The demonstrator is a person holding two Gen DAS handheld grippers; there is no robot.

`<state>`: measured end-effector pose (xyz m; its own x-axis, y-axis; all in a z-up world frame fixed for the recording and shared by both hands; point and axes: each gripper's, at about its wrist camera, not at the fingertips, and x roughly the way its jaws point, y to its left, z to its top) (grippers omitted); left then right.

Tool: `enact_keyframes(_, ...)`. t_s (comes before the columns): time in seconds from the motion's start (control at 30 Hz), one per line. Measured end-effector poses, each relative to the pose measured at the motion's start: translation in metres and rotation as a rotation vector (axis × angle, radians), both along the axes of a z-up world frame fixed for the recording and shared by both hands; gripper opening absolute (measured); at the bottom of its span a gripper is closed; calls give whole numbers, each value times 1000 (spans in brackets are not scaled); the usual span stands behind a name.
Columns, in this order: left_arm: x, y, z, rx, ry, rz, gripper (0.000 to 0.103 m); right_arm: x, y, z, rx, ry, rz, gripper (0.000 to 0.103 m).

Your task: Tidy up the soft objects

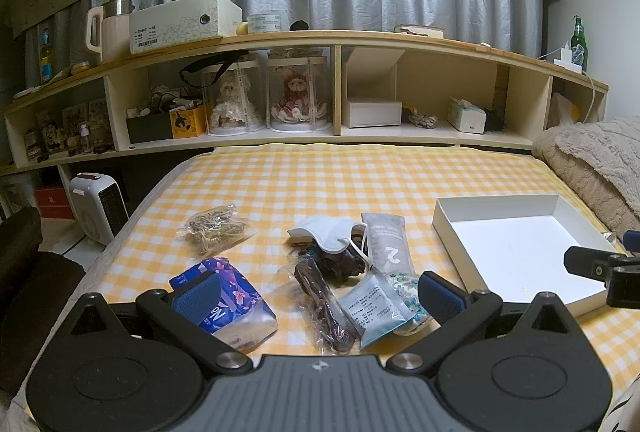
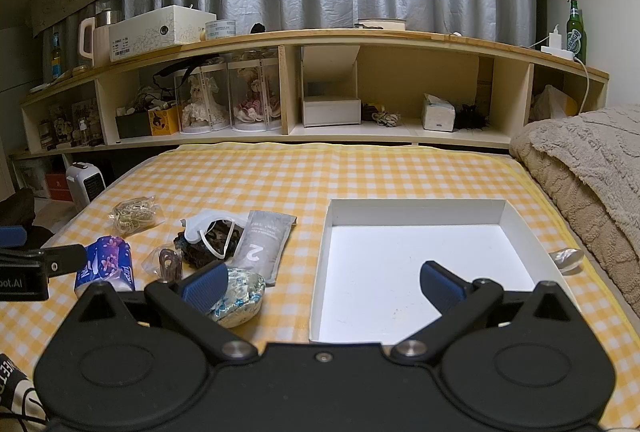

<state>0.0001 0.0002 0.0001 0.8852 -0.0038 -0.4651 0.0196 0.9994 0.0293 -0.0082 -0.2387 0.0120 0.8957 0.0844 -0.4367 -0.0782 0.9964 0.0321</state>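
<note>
Both the left gripper (image 1: 320, 296) and right gripper (image 2: 322, 286) are wide and hold nothing. The soft things, like the white mask (image 1: 324, 234), lie on the bed at 9 o'clock from the empty white box (image 2: 404, 272). Pinch one thing gently, then lift it over the box wall.

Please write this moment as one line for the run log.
left gripper: open, empty, over pile | right gripper: open, empty | white box: empty | face mask: on pile
</note>
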Motion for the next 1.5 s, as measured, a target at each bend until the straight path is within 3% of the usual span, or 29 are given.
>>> enact_keyframes(1.17, 0, 0, 0, 0, -2, 0, 103, -1, -2, -2, -3, 0, 0, 103)
enact_keyframes(1.5, 2, 3, 15, -25, -54, 24, 103, -7, -4, 8, 5, -82, -8, 103)
